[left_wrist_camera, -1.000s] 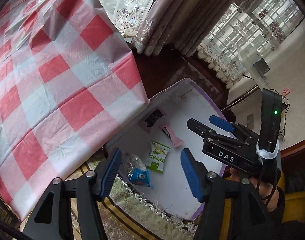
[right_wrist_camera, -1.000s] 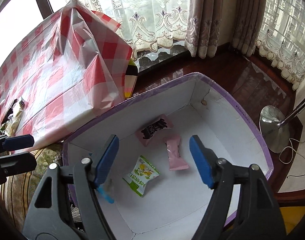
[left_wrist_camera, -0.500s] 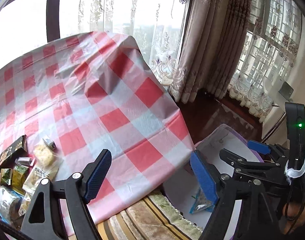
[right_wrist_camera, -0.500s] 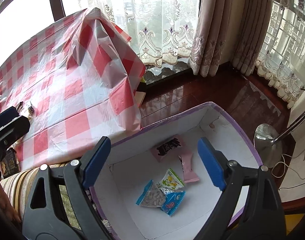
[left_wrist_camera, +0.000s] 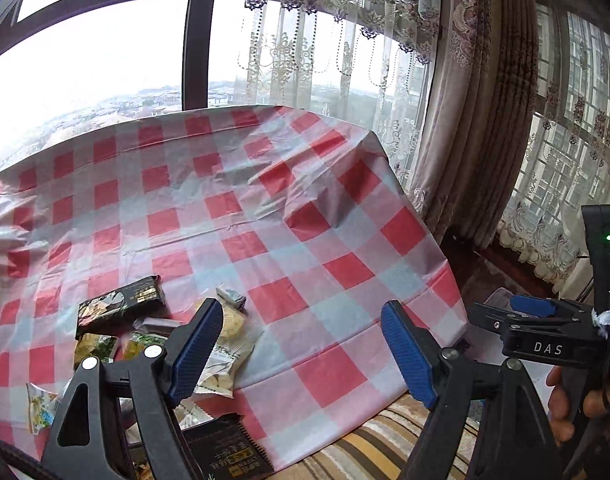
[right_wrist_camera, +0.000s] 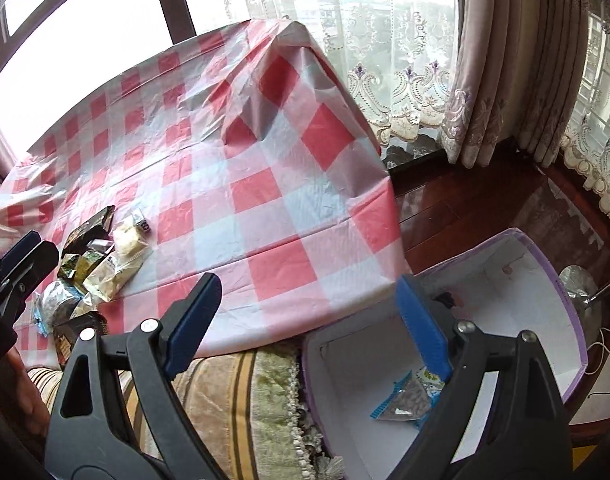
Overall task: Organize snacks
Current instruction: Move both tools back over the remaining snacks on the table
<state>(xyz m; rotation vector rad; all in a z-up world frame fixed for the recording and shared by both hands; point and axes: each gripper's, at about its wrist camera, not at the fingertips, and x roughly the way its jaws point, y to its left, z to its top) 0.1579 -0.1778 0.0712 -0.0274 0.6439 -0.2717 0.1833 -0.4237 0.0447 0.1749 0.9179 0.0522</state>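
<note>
Several snack packets (left_wrist_camera: 153, 332) lie in a pile on the red-and-white checked tablecloth (left_wrist_camera: 289, 240), at its near left; the pile also shows in the right wrist view (right_wrist_camera: 97, 264). A white box with a purple rim (right_wrist_camera: 561, 288) stands on the floor to the right of the table and holds a blue-edged clear packet (right_wrist_camera: 405, 404) and other packets. My left gripper (left_wrist_camera: 301, 356) is open and empty, above the table's near edge, just right of the pile. My right gripper (right_wrist_camera: 309, 328) is open and empty, above the box's left rim.
A striped cushion (right_wrist_camera: 241, 392) lies under the table's near edge. Lace curtains (right_wrist_camera: 393, 60) and heavy drapes (left_wrist_camera: 477, 120) hang behind. A lamp base (right_wrist_camera: 577, 284) and a white cable (right_wrist_camera: 609, 344) lie on the dark wooden floor (right_wrist_camera: 465, 208) right of the box.
Both grippers have risen and swung left, from over the box toward the table. The snack pile has come into both views. A blue-edged packet now lies in the box.
</note>
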